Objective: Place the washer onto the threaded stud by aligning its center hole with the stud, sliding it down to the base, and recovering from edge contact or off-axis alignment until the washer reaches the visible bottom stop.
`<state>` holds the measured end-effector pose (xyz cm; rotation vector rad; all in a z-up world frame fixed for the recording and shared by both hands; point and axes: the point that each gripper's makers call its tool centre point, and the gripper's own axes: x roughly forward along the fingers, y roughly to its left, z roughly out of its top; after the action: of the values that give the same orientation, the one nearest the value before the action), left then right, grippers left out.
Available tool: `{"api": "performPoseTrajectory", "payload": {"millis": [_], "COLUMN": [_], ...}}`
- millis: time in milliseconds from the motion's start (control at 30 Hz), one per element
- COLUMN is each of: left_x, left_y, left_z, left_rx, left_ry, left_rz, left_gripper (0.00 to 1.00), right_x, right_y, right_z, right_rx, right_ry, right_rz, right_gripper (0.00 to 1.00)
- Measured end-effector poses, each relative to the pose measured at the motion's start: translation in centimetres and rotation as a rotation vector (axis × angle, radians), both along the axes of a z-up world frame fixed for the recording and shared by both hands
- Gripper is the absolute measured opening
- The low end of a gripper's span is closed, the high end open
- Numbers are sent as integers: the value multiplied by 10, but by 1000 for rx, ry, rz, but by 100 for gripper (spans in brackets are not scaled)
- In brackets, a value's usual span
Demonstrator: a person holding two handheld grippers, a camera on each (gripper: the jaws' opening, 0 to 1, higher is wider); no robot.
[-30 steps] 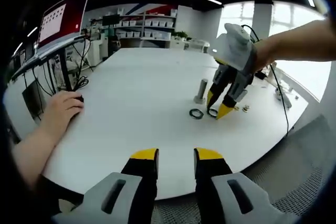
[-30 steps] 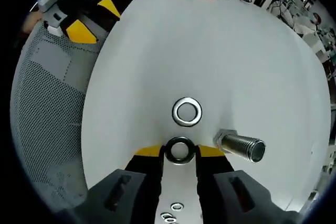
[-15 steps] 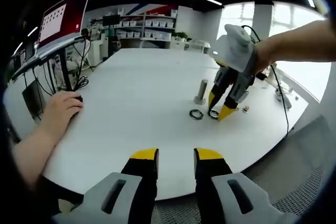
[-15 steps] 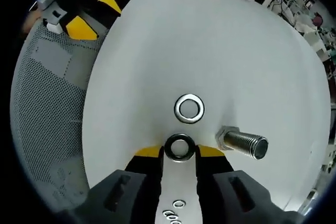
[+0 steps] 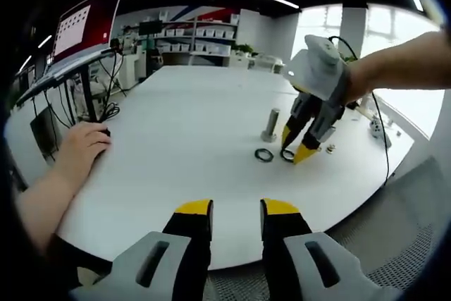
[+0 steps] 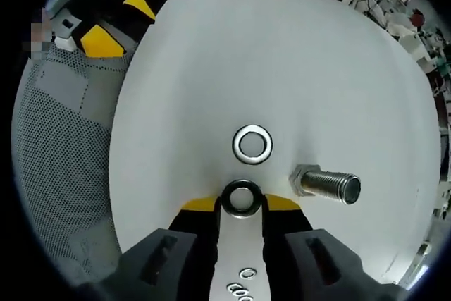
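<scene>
Now our right claw (image 6: 242, 204) grips a washer (image 6: 241, 197) just off the tabletop (image 6: 282, 68), the upright stud (image 6: 328, 184) just to its right, while our left claw (image 5: 236, 211) idles open.

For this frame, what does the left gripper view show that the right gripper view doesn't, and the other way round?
The left gripper view alone has the laptop on its stand, the shelving at the far wall and the arm holding the right gripper. The right gripper view alone has the small washers lying on the table under that gripper, and the washer seen face-on between its tips. Both share the white table, the threaded stud, the loose washer beside it and a hand at the table's edge.
</scene>
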<state>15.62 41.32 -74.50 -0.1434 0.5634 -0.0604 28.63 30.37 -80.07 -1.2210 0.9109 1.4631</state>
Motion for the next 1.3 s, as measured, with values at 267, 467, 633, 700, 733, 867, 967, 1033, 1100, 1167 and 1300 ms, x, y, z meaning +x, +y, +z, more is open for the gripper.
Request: {"api": "performPoseTrajectory", "payload": {"millis": [267,467,633,700,733,867,967,1033,1100,1167,1300], "left_x": [0,0,0,0,0,0,0,0,0,0,0], "left_y": [0,0,0,0,0,0,0,0,0,0,0], "left_z": [0,0,0,0,0,0,0,1,1,1,1], "left_rx": [2,1,0,0,0,0,-1,-2,-2,-2,-3], "left_ry": [3,2,2,1,1,1,0,-1,-1,-1,-2], "left_rz": [-3,-3,-3,-3,-3,-3,-2,-2,-2,-2,-2], "left_gripper": [25,25,25,25,25,25,25,25,25,25,25], "right_x": [3,4,7,9,11,15,18,19,23,26,34], "right_y": [-3,5,10,11,11,12,14,15,16,17,22], "right_z": [5,18,36,42,45,57,67,72,78,82,87], "right_rx": [168,252,312,335,345,383,412,427,441,445,451], "right_ry": [26,42,32,22,17,-2,-23,-36,-72,-94,-121], "right_rz": [-232,-304,-333,-348,-355,-372,-378,-379,-365,-355,-345], "right_gripper": [23,23,23,23,23,23,23,23,23,23,23]}}
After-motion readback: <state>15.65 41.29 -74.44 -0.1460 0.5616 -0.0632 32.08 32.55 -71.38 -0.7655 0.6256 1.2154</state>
